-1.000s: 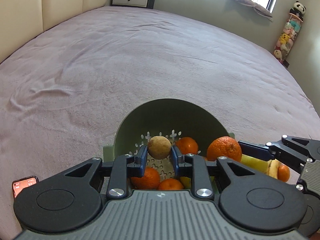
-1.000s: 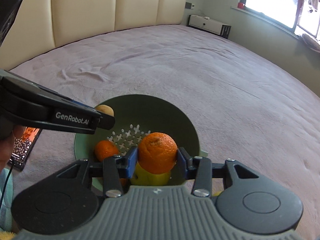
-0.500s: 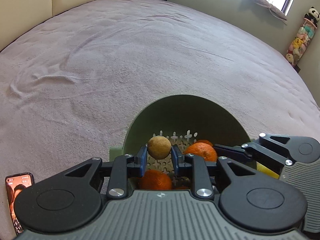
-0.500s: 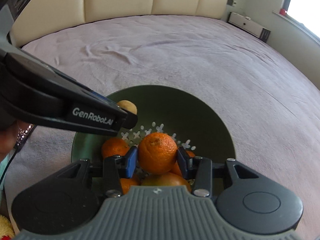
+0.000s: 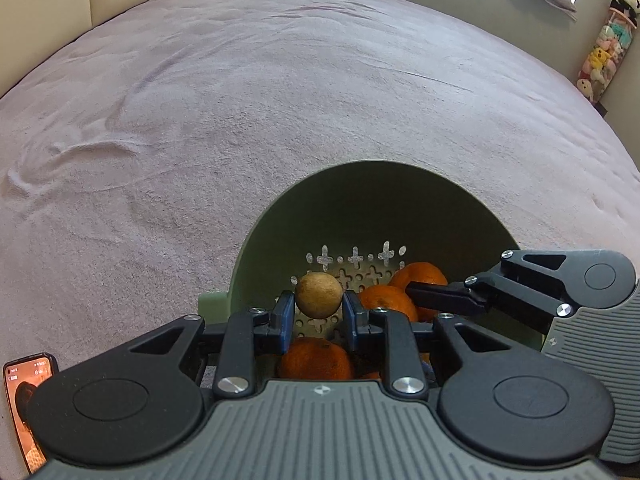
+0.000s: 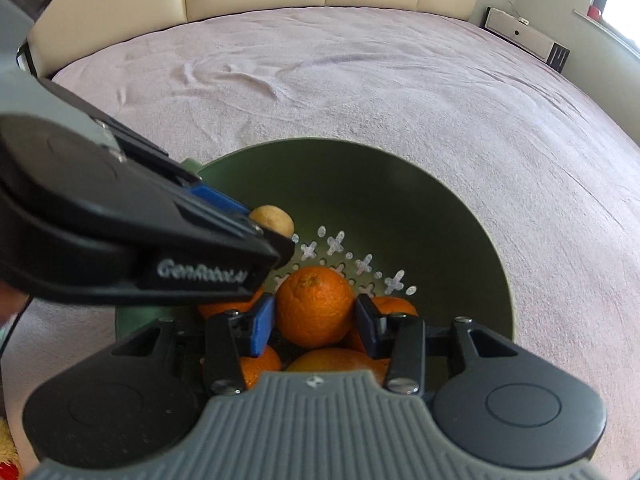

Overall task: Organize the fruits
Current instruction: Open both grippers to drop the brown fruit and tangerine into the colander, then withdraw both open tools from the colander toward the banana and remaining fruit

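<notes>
The left gripper (image 5: 319, 314) is clamped on a small round brown fruit (image 5: 319, 295), its blue pads (image 5: 285, 316) pressing the fruit's two sides; the fruit is near-spherical, so no long axis can be told. It hangs over the green perforated bowl (image 5: 360, 208), above a loose orange (image 5: 316, 360) lying inside. In the right wrist view, white lettering on the left gripper's black finger reads roughly "GenRobot.AI", blurred. The right gripper (image 6: 315, 322) grips a large orange (image 6: 315, 306) between its blue pads (image 6: 262, 326), the stem dimple facing up toward the camera. This orange sits just over other oranges (image 6: 394, 306) piled in the bowl, which rests on a bed (image 5: 280, 100) with a mauve cover. A phone (image 5: 24, 404) lies on the bed at far left.
</notes>
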